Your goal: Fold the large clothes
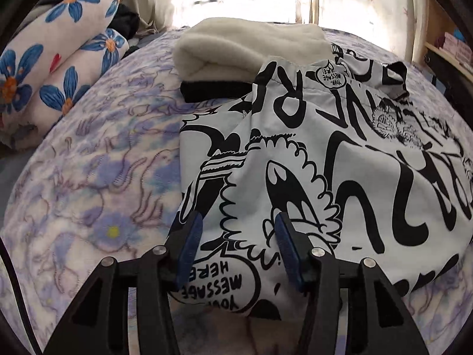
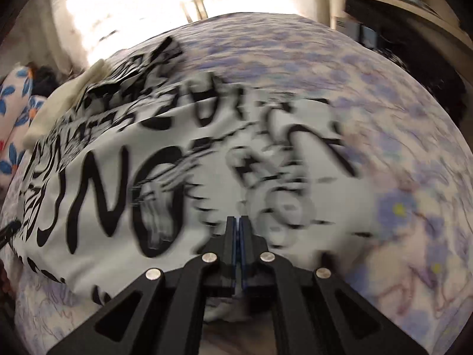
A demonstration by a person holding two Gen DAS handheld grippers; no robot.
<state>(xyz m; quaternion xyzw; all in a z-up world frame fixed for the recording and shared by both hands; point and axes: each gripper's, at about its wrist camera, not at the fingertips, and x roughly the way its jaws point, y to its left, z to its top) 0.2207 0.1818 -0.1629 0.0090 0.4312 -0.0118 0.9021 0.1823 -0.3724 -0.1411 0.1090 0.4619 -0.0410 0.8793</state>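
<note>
A large white garment with black cartoon lettering [image 1: 340,159] lies spread on the bed. In the left wrist view my left gripper [image 1: 238,222] is open, its blue-padded fingers [image 1: 192,236] hovering just over the garment's near left edge, holding nothing. In the right wrist view the same garment [image 2: 147,177] shows blurred by motion. My right gripper [image 2: 238,220] has its jaws pressed together over the garment's near edge; a bunch of white cloth shows under the jaws, but the blur hides whether any cloth is pinched.
A purple flowered bedspread [image 1: 97,177] covers the bed. A folded cream fleece [image 1: 236,50] on a black garment [image 1: 212,90] lies behind the printed garment. Rolled bedding with blue flowers [image 1: 50,68] sits at the left. Wooden shelves [image 2: 414,9] stand at the right, a curtained window behind.
</note>
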